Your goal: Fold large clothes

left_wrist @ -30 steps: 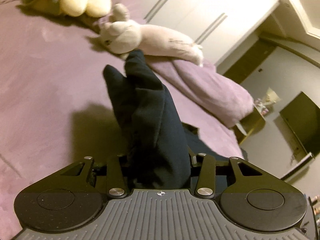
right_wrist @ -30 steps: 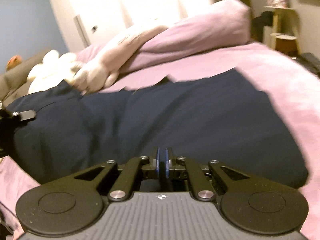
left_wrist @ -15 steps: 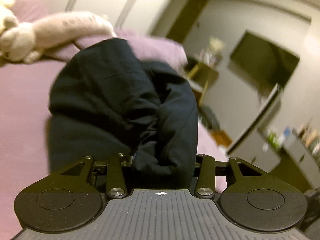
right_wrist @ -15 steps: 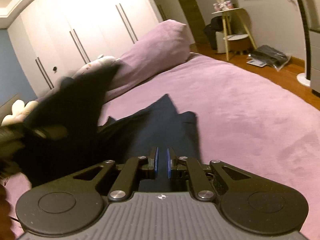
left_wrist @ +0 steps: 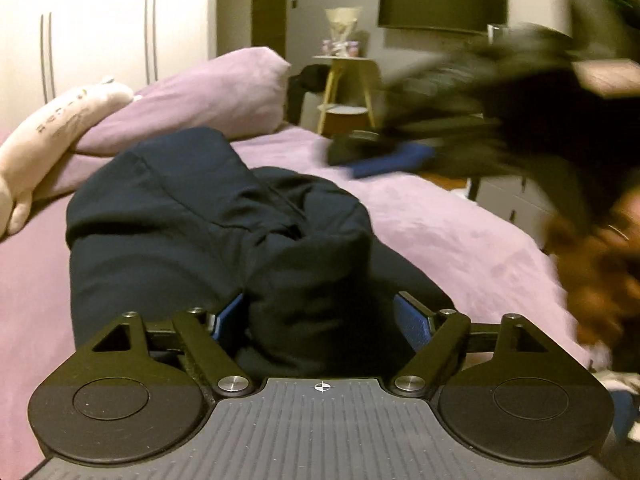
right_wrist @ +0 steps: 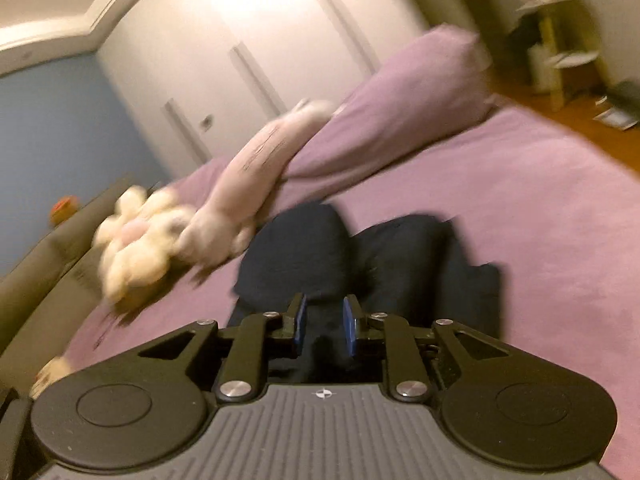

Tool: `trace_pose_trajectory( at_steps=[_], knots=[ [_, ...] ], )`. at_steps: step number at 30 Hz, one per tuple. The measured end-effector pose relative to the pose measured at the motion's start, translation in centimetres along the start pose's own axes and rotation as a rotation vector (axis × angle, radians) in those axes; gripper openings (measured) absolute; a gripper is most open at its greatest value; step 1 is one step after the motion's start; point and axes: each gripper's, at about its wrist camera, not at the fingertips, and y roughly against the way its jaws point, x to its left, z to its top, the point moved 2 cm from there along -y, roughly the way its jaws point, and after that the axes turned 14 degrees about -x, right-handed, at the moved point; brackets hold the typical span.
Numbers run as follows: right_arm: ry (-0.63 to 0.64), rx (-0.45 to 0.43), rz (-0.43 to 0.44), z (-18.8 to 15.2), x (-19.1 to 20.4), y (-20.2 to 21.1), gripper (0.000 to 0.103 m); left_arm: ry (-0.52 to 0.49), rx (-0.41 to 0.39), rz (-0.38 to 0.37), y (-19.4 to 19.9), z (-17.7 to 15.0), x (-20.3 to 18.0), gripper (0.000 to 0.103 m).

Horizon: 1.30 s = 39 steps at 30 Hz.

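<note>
A dark navy garment [left_wrist: 192, 216] lies bunched in a heap on the purple bed cover [left_wrist: 460, 240]. My left gripper [left_wrist: 320, 314] sits low over the near end of the heap. Its jaws are opening wide, a thick fold of cloth lies between them, and the right pad [left_wrist: 412, 322] stands clear of it. In the right wrist view the same garment [right_wrist: 304, 256] lies just ahead of my right gripper [right_wrist: 325, 322]. Its jaws are opening a little, with dark cloth showing in the narrow gap and neither pad pressing on it. In the left wrist view the right gripper is a blur at the upper right.
A purple pillow [left_wrist: 200, 96] and a long pale plush toy [left_wrist: 52, 120] lie at the head of the bed. A cream plush toy [right_wrist: 136, 248] sits beside them. A small side table [left_wrist: 348, 80] stands past the bed's far edge. A hand [left_wrist: 592, 280] shows at right.
My left gripper swung right with the bundled garment, set it on the bed, and its jaws spread apart. My right gripper's shut jaws parted slightly as it rose over the cloth.
</note>
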Motion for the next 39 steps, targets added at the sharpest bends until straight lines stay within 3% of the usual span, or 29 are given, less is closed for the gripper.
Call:
trace_pose_trajectory(
  at_steps=[3,5,7,11,13,14,17,20,23,27,28,30,36,39],
  knots=[
    [-0.01,0.127,-0.047,-2.1,-1.0,-2.5,0.019,0.014,-0.011,-0.043,2.8,-0.1,0.4,0.083],
    [0.002,0.128,-0.085,-3.8,-2.3,-2.3,0.019,0.068,-0.018,-0.066,4.9,0.1,1.3,0.083],
    [-0.019,0.094,-0.093,-5.1,-3.7,-1.3,0.019,0.15,-0.045,-0.038,6.8,0.6,3.4,0.083],
    [0.029,0.065,-0.131,-6.7,-5.1,-0.3,0.01,0.318,-0.079,0.15,8.2,0.5,9.0,0.085],
    [0.041,0.062,-0.144,-6.6,-4.9,-0.2,0.01,0.407,-0.026,0.273,7.4,-0.1,11.4,0.079],
    [0.043,0.067,-0.148,-6.3,-4.6,-0.2,0.01,0.466,-0.006,0.297,6.9,-0.7,12.4,0.078],
    [0.036,0.088,-0.154,-5.5,-4.3,-0.3,0.01,0.635,0.062,0.284,5.9,-2.8,14.1,0.077],
    [-0.044,0.08,-0.128,-4.4,-4.3,0.4,0.015,0.732,0.096,0.231,5.5,-4.2,14.6,0.075],
    [-0.176,0.047,-0.078,-3.2,-5.0,1.2,0.029,0.754,0.102,0.223,4.9,-4.7,14.9,0.075],
    [-0.314,0.016,-0.003,-2.2,-5.1,0.9,0.057,0.748,0.113,0.215,4.3,-4.5,14.9,0.076],
    [-0.333,0.019,0.014,-2.1,-5.0,0.5,0.064,0.734,0.115,0.217,4.1,-4.3,14.7,0.078],
    [-0.328,0.066,0.041,-2.5,-4.2,-1.2,0.069,0.711,0.118,0.222,3.9,-3.9,14.3,0.078],
    [-0.185,0.18,0.009,-4.2,-2.4,-5.6,0.068,0.712,0.125,0.215,3.8,-3.6,14.6,0.078],
    [-0.133,0.172,0.012,-3.9,-1.8,-6.0,0.047,0.708,0.101,0.252,4.0,-3.0,15.7,0.078]
  ],
)
